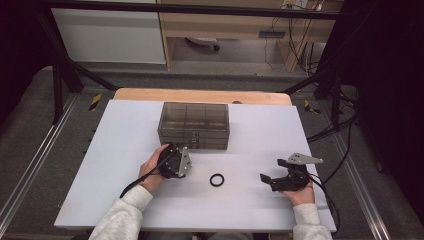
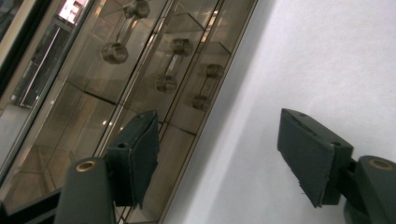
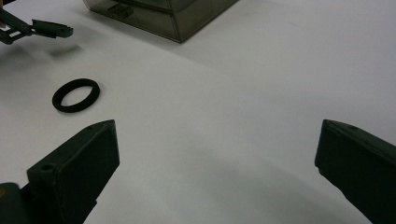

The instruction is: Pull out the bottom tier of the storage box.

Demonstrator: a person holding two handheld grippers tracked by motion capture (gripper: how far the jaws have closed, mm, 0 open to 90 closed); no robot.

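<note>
We bring our left gripper [image 1: 176, 159], jaws parted with nothing between, right before the drawer box [image 1: 194, 125] front to take a handle, the right gripper [image 1: 270, 179] waiting wide, the black ring [image 1: 217, 180] lying between both

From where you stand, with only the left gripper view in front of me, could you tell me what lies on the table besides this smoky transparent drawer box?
Observer: A small black ring lies flat on the white table, apart from the drawer box.
Operator: Thank you. Is it near either gripper?
Observer: It lies between the left gripper and the right gripper, touching neither.
Operator: Is the right gripper holding anything?
Observer: No, its jaws stand wide open with nothing between them.
</note>
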